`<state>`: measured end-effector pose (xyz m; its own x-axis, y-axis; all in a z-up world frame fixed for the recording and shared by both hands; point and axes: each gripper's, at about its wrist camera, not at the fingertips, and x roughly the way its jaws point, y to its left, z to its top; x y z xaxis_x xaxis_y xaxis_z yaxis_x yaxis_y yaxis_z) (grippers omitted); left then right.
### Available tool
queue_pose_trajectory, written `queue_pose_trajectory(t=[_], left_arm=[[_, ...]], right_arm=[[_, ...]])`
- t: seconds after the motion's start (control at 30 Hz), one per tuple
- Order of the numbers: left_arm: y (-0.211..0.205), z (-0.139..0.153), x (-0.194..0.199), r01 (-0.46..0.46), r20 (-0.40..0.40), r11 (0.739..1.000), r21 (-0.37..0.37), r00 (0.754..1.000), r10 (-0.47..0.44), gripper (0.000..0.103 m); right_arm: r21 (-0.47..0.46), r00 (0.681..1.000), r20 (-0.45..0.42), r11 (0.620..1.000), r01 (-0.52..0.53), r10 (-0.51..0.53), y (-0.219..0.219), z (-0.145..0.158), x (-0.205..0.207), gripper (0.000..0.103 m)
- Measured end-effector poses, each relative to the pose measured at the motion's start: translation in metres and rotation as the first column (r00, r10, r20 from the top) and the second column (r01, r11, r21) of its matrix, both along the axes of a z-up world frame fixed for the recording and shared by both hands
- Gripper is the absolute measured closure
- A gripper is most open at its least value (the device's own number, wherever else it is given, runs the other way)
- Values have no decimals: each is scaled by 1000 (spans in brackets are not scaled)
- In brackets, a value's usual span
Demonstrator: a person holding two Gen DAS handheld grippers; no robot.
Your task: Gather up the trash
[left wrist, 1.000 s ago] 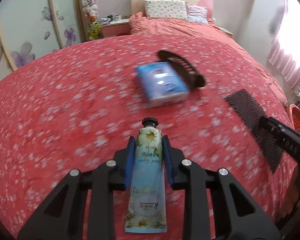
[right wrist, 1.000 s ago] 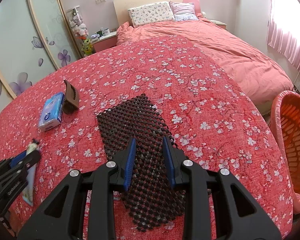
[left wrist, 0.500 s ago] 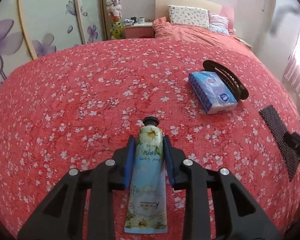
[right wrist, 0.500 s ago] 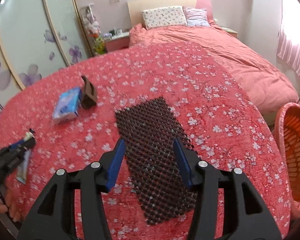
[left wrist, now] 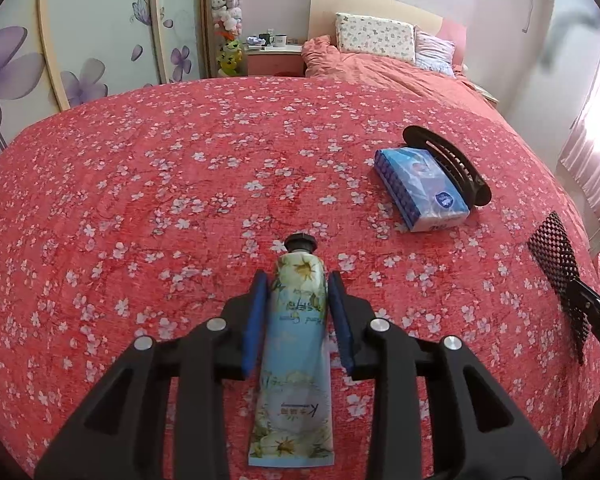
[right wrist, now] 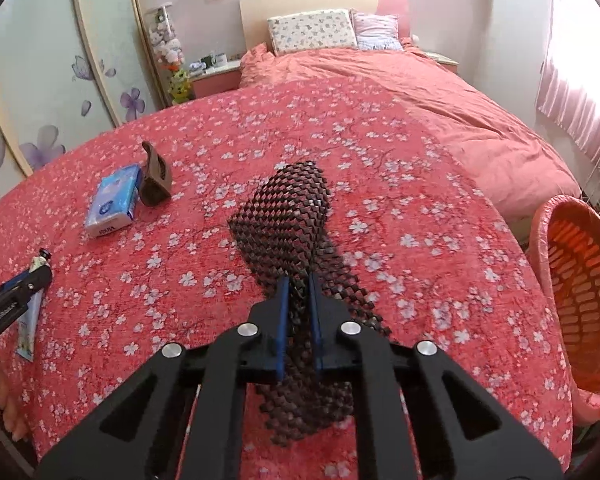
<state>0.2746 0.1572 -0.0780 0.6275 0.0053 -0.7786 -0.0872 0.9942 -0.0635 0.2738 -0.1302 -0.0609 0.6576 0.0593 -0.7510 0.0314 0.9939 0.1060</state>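
Beside the tissue pack point(left wrist: 421, 188) rests a brown clip point(left wrist: 447, 164).

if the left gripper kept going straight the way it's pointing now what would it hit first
Probably the red flowered bedspread just past the hand cream tube lying between its opening jaws; nothing else lies in that line, though depth is unclear.

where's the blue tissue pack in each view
Left wrist: the tissue pack lies right of centre, upper half, beyond the tube.
Right wrist: the tissue pack lies at the left, mid-height.
Shared landmark: the dark brown clip touches it, on its far right side in the left view, on its right in the right view.
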Motion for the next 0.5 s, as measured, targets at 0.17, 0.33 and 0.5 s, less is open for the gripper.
queue_pose_trajectory(t=[0.17, 0.33, 0.5], left_arm=[[6, 1, 0, 1, 5, 1000, -31, 1000, -1, 71], [17, 0, -2, 3, 11, 998, -61, 1000, -2, 71], [26, 0, -2, 8, 17, 997, -82, 1000, -7, 74]], right_arm=[[6, 999, 33, 1000, 23, -23, -10, 6, -11, 97], [22, 998, 42, 999, 50, -51, -21, 8, -19, 97], [16, 997, 56, 999, 44, -45, -20, 12, -21, 97]])
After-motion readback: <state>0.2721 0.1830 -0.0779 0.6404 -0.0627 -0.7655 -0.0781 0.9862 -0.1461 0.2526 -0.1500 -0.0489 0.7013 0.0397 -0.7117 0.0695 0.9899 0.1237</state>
